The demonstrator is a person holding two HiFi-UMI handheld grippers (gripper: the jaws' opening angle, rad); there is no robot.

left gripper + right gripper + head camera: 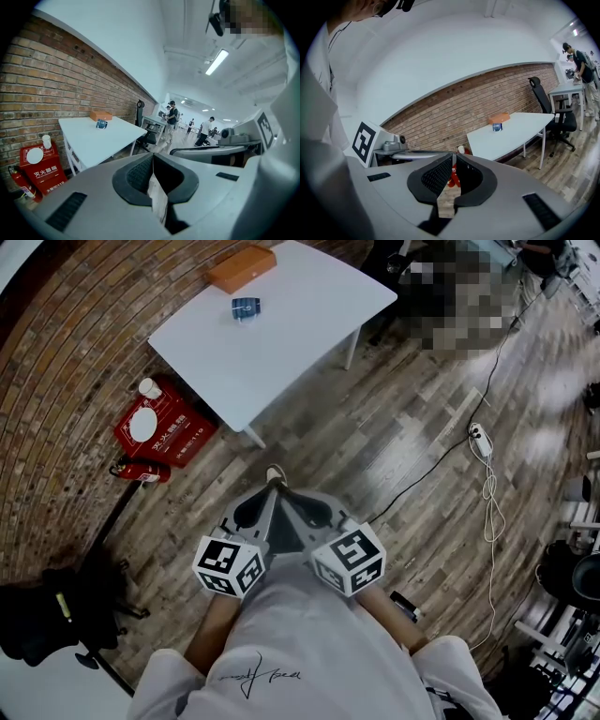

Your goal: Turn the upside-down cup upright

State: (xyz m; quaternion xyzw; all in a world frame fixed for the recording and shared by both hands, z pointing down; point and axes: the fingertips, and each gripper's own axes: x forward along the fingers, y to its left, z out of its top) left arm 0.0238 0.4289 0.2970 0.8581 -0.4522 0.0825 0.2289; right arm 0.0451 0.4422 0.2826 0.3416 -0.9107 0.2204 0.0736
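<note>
**Cup.** The cup (246, 307), small and blue, stands on the far part of the white table (291, 324), just beside an orange box (242, 268) that lies towards the brick wall. It is too small in every view to tell which end is up. It appears to stand on end, not on its side.

**Relation to the grippers.** The cup is well apart from both grippers, with open wooden floor and the near edge of the table between them. In the head view it lies straight ahead and a little to the left. Neither tool points at it:
- In the left gripper view the cup (101, 123) sits left of the jaw line.
- In the right gripper view the cup (497, 127) sits right of the jaw line.

**Left gripper.** The left gripper (255, 512) is held low against the person's body. Its jaws are pressed together at the tips (151, 157), with nothing between them.

**Right gripper.** The right gripper (309, 514) is just beside the left, angled inward. Its jaws also meet at the tips (453, 161) and hold nothing.

**Assessment.**
- The task is not yet begun; the cup is untouched.
- The left gripper is judged marginally the nearer, as it lies more nearly in line with the cup.
- The coming move calls for an approach across the floor to the table, then re-aiming either gripper and parting its jaws before any grasp.
- The box close behind the cup limits clearance on that side.
</note>
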